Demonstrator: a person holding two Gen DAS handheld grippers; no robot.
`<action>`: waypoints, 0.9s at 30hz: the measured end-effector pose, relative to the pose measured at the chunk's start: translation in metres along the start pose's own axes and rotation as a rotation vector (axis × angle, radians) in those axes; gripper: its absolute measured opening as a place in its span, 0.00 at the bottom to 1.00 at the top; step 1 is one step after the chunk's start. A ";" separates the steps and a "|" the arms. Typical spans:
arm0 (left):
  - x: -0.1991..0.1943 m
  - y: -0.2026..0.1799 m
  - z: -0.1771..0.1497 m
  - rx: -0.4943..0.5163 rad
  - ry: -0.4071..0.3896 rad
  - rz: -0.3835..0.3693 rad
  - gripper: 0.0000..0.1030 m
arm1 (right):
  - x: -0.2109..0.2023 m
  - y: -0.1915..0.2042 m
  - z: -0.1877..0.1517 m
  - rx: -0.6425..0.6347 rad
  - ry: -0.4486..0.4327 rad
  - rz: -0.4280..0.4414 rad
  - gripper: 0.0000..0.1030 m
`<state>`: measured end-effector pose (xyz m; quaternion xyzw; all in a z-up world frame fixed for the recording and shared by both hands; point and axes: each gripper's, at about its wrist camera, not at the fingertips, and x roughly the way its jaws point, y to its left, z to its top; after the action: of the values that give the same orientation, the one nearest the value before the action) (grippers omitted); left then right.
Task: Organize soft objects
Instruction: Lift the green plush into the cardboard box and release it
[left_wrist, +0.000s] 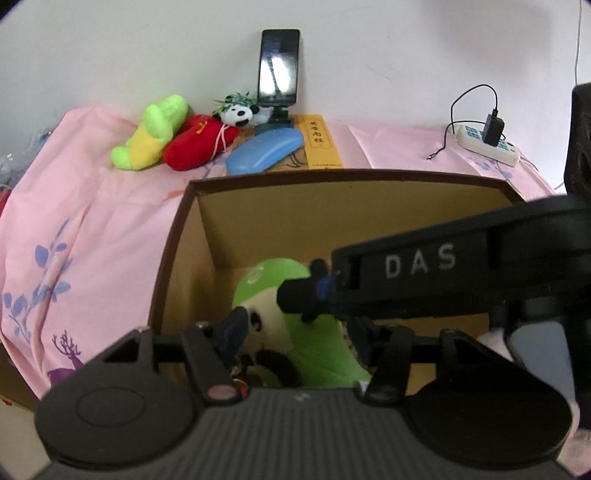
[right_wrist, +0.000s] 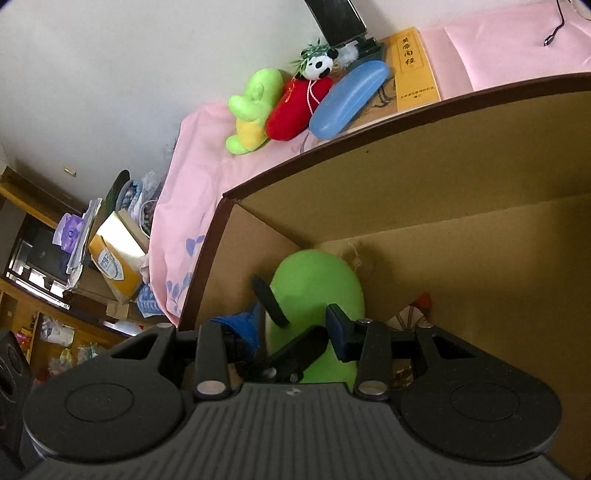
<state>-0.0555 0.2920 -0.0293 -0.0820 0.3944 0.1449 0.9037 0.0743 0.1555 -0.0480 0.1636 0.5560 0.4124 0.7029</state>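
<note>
A large green plush toy (left_wrist: 280, 273) with a white, black-eyed face lies inside the open cardboard box (left_wrist: 332, 175). My left gripper (left_wrist: 299, 336) reaches into the box and its pads touch the toy on both sides. In the right wrist view the same green plush toy (right_wrist: 317, 280) lies in the box (right_wrist: 369, 136) between the fingers of my right gripper (right_wrist: 291, 332), which stand wide. The right pad touches it and the left pad stands apart. The right gripper's finger (left_wrist: 299, 295) crosses in front of the toy's top. A green-and-yellow plush (left_wrist: 151, 136), a red plush (left_wrist: 195, 144) and a small panda (left_wrist: 236, 114) lie behind the box.
A pink cloth (left_wrist: 92, 221) covers the surface. A blue case (left_wrist: 264, 151), a yellow book (left_wrist: 319, 140) and a phone on a stand (left_wrist: 279, 66) sit by the wall. A power strip (left_wrist: 487, 142) with a charger lies at the right. Cluttered shelves (right_wrist: 55, 258) stand at the left.
</note>
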 end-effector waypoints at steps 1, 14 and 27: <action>-0.001 0.000 0.000 0.001 -0.001 -0.004 0.58 | -0.001 -0.001 0.000 0.001 -0.005 0.002 0.24; -0.024 -0.015 -0.005 0.036 -0.017 -0.021 0.64 | -0.024 -0.006 -0.009 -0.022 -0.056 -0.014 0.24; -0.049 -0.040 -0.003 0.065 -0.037 0.013 0.66 | -0.071 -0.008 -0.026 -0.029 -0.171 -0.042 0.24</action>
<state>-0.0765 0.2439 0.0058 -0.0476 0.3824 0.1393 0.9122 0.0512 0.0903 -0.0160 0.1764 0.4912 0.3899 0.7587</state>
